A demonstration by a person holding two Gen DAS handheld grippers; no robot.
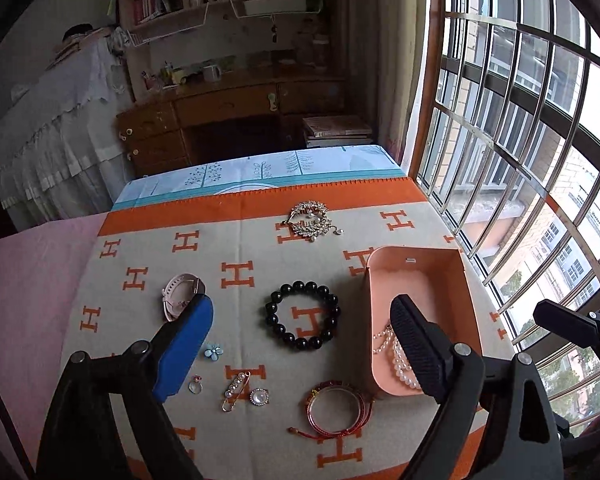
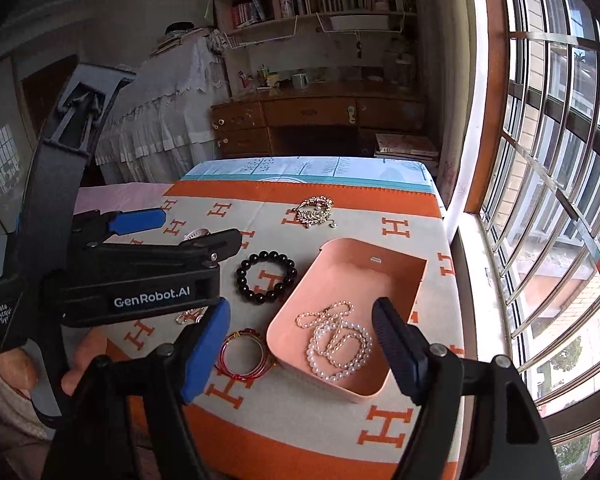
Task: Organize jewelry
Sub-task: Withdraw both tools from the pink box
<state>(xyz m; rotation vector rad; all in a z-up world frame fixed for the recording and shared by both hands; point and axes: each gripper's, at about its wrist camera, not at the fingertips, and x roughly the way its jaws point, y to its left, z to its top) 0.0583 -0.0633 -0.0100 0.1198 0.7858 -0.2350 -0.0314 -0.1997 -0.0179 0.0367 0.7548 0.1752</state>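
A pink tray (image 1: 452, 272) (image 2: 292, 308) on the orange-patterned cloth holds a pearl necklace (image 2: 340, 344) (image 1: 400, 368). A black bead bracelet (image 1: 302, 314) (image 2: 266, 277) lies left of the tray. Red bangles (image 1: 336, 408) (image 2: 242, 354) lie in front of it. A gold brooch (image 1: 310, 220) (image 2: 316, 210) lies at the far side. A white watch (image 1: 180, 294), a blue flower (image 1: 213, 349), a pearl pin (image 1: 236, 392) and small pendants (image 1: 259, 396) lie at the left. My left gripper (image 1: 300, 348) (image 2: 172, 232) is open above the black bracelet. My right gripper (image 2: 304, 344) is open above the tray.
The cloth (image 1: 236, 240) covers a table beside a barred window (image 1: 520, 160) on the right. A wooden desk (image 1: 228, 108) with bookshelves stands behind. A white draped piece of furniture (image 1: 56, 128) stands at the back left.
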